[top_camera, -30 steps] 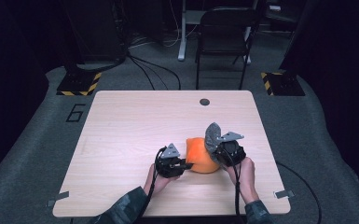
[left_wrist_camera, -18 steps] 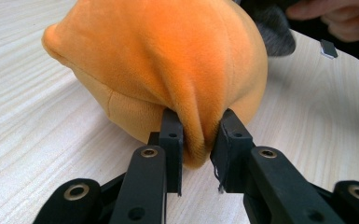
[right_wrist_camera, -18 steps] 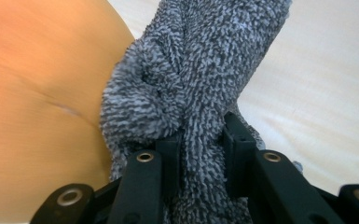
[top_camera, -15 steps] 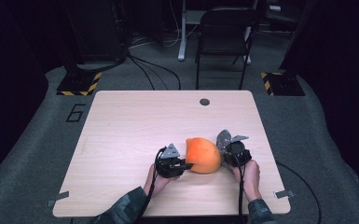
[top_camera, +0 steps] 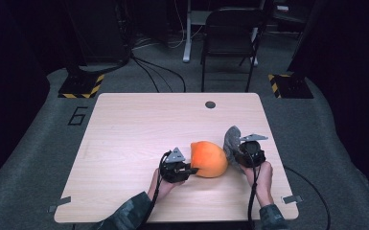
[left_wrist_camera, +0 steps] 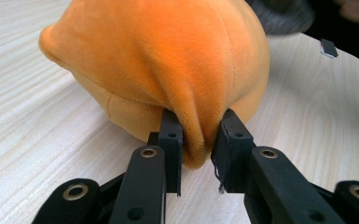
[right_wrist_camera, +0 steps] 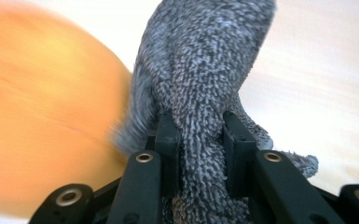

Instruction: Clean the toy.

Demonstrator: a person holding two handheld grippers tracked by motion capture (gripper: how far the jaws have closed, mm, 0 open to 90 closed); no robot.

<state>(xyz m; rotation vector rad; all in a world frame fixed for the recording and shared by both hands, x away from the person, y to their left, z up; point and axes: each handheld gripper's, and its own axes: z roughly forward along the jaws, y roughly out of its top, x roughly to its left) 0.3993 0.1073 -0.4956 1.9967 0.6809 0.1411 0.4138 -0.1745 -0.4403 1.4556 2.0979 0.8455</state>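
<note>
On the counter [top_camera: 124,143], the left claw [left_wrist_camera: 196,140] pinches a fold of the orange plush pouch [top_camera: 209,159] while the right claw [right_wrist_camera: 199,135] grips the grey fuzzy cloth [top_camera: 231,140] just beside it, likely mid-separation; next, keep the pouch steady and draw the cloth clear.

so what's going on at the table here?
A person works two handheld grippers at a wooden table. The left gripper is shut on a fold of an orange plush piece that rests on the table. The right gripper is shut on a grey fuzzy cloth, held up just beside the orange piece on its right. A small dark disc lies near the far edge, apart from the work.
</note>
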